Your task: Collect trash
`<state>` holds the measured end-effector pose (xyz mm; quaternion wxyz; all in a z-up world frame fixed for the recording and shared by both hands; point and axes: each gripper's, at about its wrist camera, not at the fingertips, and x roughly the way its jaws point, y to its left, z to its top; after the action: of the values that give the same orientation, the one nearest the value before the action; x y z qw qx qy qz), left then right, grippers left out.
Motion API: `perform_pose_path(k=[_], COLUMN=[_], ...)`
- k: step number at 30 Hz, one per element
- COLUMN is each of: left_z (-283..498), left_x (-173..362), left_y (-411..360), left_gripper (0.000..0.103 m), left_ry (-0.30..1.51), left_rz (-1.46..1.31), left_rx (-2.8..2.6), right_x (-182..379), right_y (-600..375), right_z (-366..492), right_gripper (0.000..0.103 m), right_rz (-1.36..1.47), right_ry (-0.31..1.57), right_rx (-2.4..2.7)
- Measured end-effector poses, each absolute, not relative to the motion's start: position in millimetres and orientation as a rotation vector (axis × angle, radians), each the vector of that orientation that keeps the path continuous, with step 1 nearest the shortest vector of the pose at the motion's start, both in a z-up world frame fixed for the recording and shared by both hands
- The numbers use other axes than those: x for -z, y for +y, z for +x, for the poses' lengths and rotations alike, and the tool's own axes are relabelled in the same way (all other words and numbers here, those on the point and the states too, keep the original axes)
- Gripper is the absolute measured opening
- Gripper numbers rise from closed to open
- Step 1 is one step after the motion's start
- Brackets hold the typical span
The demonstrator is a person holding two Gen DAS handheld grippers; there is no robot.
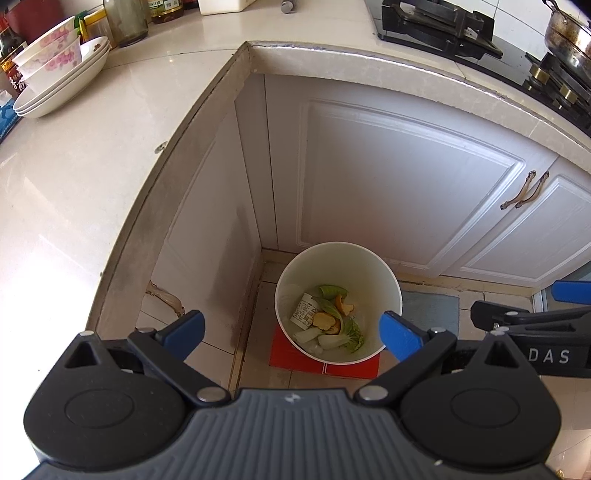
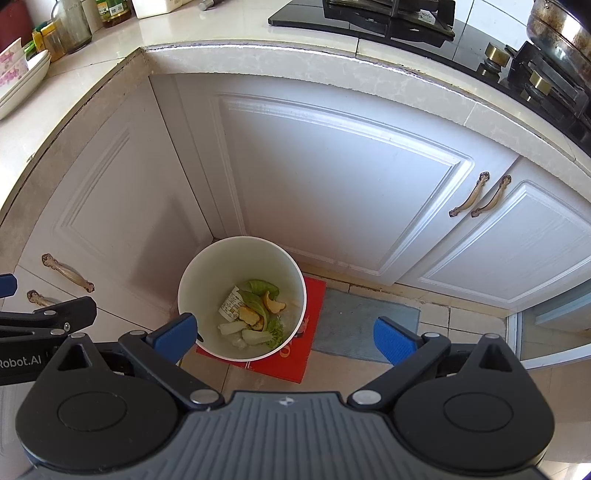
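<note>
My left gripper (image 1: 293, 332) and right gripper (image 2: 284, 338) both gape wide, holding nothing, above the white bin (image 1: 369, 266) in the cabinet corner; peels and greens (image 2: 255, 314) lie inside it. Only the left view shows the stacked bowls (image 1: 55, 62) whole

Both fisheye views bright, daylight-lit; strongest glare on the glossy pale stone countertop (image 1: 74, 177), washed nearly white at far left, with reflections on the black glass hob (image 2: 332, 18). Soft shadow falls in the corner recess of the white panelled cabinet doors (image 1: 388, 177) and inside the white cylindrical waste bin (image 2: 242, 258), where scraps stay legible. Heavy barrel distortion bows the counter edge and door frames; centre sharp, corners slightly soft, dark vignette at top right, black gripper housings in the foreground slightly underexposed
</note>
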<state>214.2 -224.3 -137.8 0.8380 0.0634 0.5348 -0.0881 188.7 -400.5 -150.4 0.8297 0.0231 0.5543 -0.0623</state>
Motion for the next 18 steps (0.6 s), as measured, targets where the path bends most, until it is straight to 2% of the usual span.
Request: perform_pose_path(k=[18], left_z=[213.8], left_x=[137.2], left_y=[-222.9], left_gripper=[0.101], left_ry=[1.132], left_rz=[0.133], left_rx=[0.185], right_x=[145.9], right_y=[-401.4], right_z=[187.1], right_gripper=[0.103], right_rz=[0.05], right_ry=[1.163], right_rx=[0.131])
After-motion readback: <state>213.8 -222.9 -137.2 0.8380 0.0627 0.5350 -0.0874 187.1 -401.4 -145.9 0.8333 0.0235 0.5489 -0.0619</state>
